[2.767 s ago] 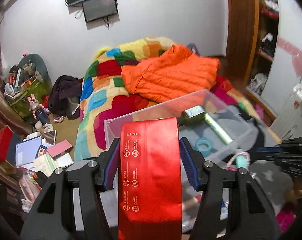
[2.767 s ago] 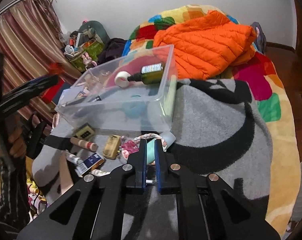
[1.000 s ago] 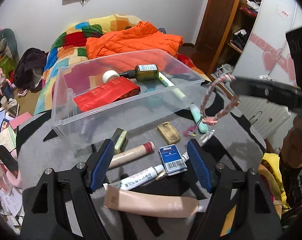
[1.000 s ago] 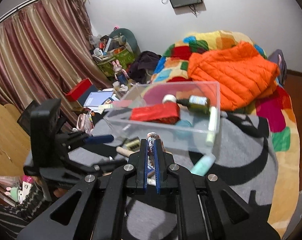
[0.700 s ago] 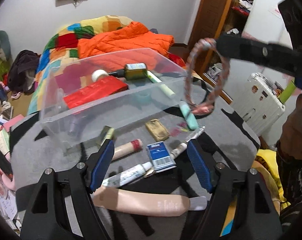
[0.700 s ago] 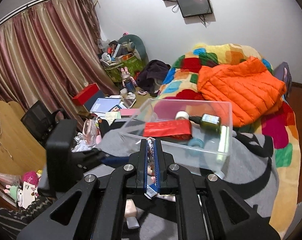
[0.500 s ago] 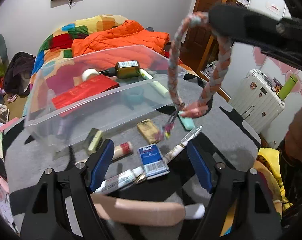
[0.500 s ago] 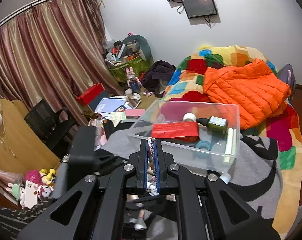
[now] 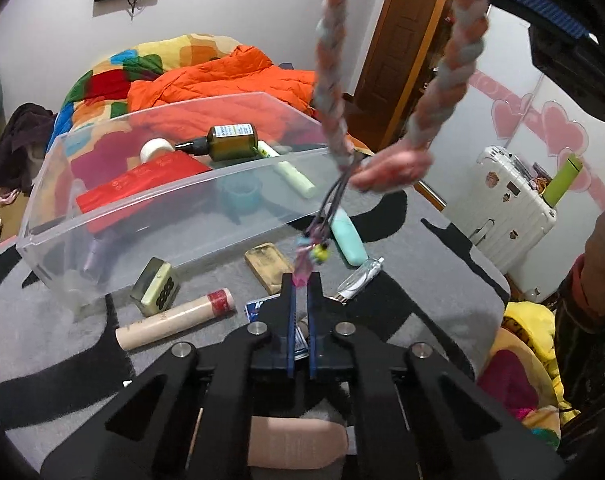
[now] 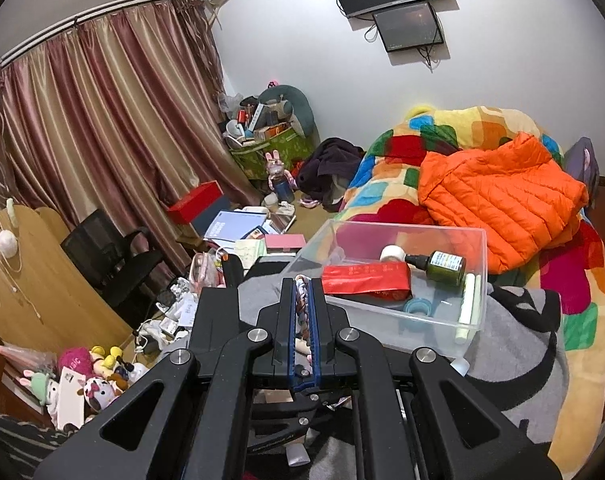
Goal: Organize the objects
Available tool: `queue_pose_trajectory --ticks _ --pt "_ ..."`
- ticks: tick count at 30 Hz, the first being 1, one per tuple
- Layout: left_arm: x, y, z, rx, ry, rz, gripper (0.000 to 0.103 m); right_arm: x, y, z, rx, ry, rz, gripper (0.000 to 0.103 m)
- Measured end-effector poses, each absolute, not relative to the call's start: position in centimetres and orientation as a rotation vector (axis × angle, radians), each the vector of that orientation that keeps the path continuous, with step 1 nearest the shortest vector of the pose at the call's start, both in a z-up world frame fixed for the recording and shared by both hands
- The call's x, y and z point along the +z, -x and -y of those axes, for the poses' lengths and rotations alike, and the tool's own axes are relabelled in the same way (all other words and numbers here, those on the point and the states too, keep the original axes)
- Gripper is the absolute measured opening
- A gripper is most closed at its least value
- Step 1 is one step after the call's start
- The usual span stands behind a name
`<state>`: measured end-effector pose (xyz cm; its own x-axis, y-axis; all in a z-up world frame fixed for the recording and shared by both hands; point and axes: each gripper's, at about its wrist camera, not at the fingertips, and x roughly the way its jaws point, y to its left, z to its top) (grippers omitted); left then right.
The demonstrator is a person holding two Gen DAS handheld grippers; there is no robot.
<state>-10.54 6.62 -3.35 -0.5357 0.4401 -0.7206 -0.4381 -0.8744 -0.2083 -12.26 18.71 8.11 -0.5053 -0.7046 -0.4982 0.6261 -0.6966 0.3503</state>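
Braided loop (image 9: 334, 92): one, hanging long axis vertical above grey blanket (image 9: 430, 264), top cut off by frame. My right tool (image 10: 301, 296) clamped on its braid. Clear bin (image 9: 174, 196): one, five items inside. Loose on blanket: about seven, some hidden behind tools. My left tool (image 9: 298, 300) shut; pink charm (image 9: 302, 272) at tips, can't tell if pinched.

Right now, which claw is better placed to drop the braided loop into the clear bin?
Right. The right claw is shut on the braided loop and holds it above the bin. The left claw is shut only on the pink charm dangling below, so it should probably let go.
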Motion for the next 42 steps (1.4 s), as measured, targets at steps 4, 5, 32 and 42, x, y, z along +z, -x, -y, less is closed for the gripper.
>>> queue_pose_trajectory --ticks 4,5,32,42 --pt "-3.4 10.6 -6.4 2.387 1.125 0.018 0.003 8.6 12.2 -19.1 -2.214 -0.790 0.168 0.005" --pt "-3.5 10.6 -6.3 2.388 1.135 0.016 0.003 8.7 12.3 -19.2 -2.215 -0.787 0.169 0.005" --pt "-2.9 10.3 -5.5 2.421 1.089 0.057 0.008 9.1 11.8 -18.7 -2.163 -0.771 0.199 0.005" --pt "-2.1 10.3 -4.5 2.475 1.082 0.053 0.008 7.3 13.0 -19.4 -2.258 -0.840 0.143 0.006"
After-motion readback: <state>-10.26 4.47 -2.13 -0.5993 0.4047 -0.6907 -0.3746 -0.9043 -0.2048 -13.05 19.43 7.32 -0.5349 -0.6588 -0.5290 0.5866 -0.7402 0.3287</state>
